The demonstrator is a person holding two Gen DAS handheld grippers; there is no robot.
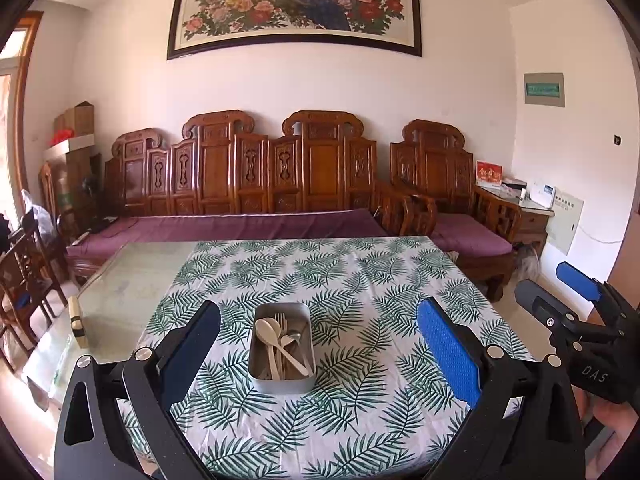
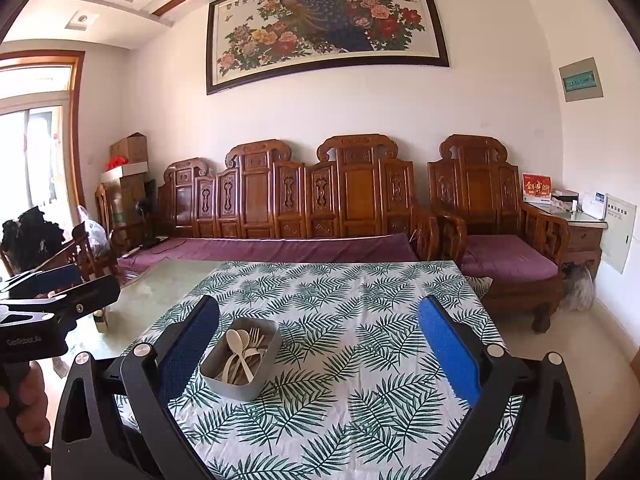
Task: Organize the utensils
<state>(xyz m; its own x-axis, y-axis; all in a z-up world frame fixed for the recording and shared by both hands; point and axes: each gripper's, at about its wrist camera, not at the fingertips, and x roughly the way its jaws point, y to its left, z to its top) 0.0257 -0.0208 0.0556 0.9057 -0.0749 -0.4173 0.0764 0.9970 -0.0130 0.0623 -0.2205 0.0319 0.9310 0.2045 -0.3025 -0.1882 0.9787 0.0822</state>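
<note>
A grey metal tin (image 1: 281,380) sits on the leaf-print tablecloth (image 1: 360,292). It holds several utensils: cream plastic spoons (image 1: 269,332) and metal forks (image 1: 282,322), all lying together. The tin also shows in the right wrist view (image 2: 236,387), left of centre. My left gripper (image 1: 318,320) is open and empty, held above the near part of the table with the tin between its fingers in view. My right gripper (image 2: 319,320) is open and empty, with the tin near its left finger. It also shows at the right edge of the left wrist view (image 1: 560,284).
The cloth covers the right part of a glass-topped table (image 1: 132,276). A small cream and black object (image 1: 76,322) stands on the glass at the left. A carved wooden sofa (image 1: 248,184) with purple cushions stands behind the table. Wooden chairs (image 1: 24,276) are at the left.
</note>
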